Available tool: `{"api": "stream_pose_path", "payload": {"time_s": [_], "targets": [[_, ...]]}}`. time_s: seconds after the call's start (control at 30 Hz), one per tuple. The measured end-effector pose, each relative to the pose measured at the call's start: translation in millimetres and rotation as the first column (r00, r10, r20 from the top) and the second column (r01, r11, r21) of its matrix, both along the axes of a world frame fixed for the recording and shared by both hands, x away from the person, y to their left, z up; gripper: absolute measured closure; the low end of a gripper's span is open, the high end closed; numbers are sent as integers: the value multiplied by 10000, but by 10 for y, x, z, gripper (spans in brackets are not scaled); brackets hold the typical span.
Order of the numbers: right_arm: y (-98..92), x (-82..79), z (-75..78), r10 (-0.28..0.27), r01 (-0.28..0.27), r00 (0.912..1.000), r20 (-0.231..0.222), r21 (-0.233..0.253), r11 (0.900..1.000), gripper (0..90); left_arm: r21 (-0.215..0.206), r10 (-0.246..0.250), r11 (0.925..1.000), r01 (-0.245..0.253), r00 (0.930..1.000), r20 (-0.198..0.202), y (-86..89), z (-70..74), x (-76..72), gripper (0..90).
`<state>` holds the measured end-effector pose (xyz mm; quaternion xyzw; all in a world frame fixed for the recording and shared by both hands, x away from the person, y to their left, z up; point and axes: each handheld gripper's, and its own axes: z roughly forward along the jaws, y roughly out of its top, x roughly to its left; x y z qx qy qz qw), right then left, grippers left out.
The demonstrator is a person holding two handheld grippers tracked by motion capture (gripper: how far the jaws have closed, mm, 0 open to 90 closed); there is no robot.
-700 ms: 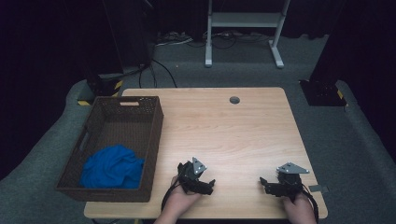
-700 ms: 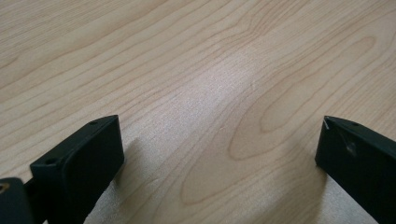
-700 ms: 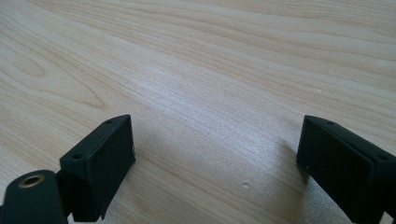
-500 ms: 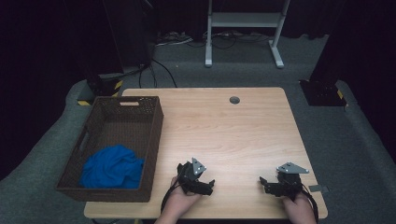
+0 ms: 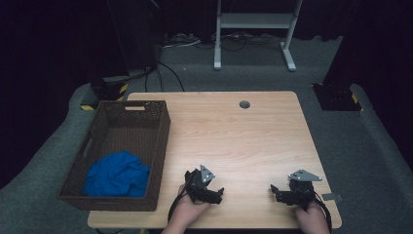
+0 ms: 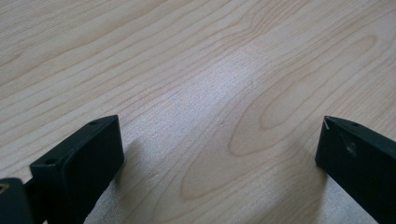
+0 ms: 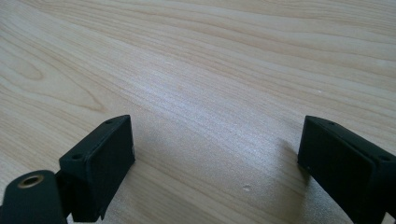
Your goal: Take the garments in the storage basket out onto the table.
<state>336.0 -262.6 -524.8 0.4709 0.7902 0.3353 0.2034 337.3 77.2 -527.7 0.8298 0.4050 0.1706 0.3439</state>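
Both hand-held grippers rest low on the light wooden table (image 5: 234, 136) near its front edge. My left gripper (image 5: 216, 194) lies left of centre, held by a hand, its jaws pointing right. My right gripper (image 5: 276, 192) lies toward the front right, its jaws pointing left. In the left gripper view the left gripper (image 6: 219, 140) has its black jaws spread wide over bare wood. The right gripper view shows the right gripper (image 7: 217, 144) the same way, wide open with only wood grain between its fingers.
A dark woven basket (image 5: 160, 146) stands on the table's left side with a crumpled blue cloth (image 5: 117, 174) in its near end. A round cable hole (image 5: 244, 104) sits near the far edge. Beyond the table, a white stand (image 5: 253, 29) and cables lie on grey floor.
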Motion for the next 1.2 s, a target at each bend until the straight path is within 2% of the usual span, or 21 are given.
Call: {"api": "stream_pose_path", "payload": {"time_s": [0.33, 0.63, 0.73, 0.8, 0.93, 1.0, 1.13, 1.2], "targets": [[3, -5, 0, -44, 44, 10000, 2, 2, 10000, 107, -2, 18, 10000, -18, 10000, 12, 6, 1, 1, 12], [3, -4, 0, -38, 38, 10000, 7, -2, 10000, 107, -24, 261, 9997, -261, 9997, 10, 13, 0, -3, 7], [3, -4, 1, -42, 42, 10000, 9, -11, 10000, 107, 26, 529, 9986, -530, 9985, 99, 16, 3, -11, 10], [3, -4, 1, -43, 43, 10000, 10, -13, 10000, 107, 47, 528, 9986, -529, 9983, 246, 20, 8, -23, 10], [3, -3, 1, -41, 41, 10000, 7, -8, 10000, 107, -61, 545, 9985, -543, 9982, 252, 36, 10, -25, 9], [3, -3, 1, -37, 37, 10000, 7, -7, 10000, 106, -340, 623, 9975, -614, 9977, 263, 88, 22, -25, 8], [7, -1, 1, -37, 37, 10000, -4, 1, 10000, 106, -593, 708, 9959, -682, 9966, 424, 145, 68, -35, 15], [10, 1, 1, -21, 21, 10000, -5, -1, 10000, 106, -730, 672, 9954, -619, 9951, 727, 195, 139, -68, 30]]}}
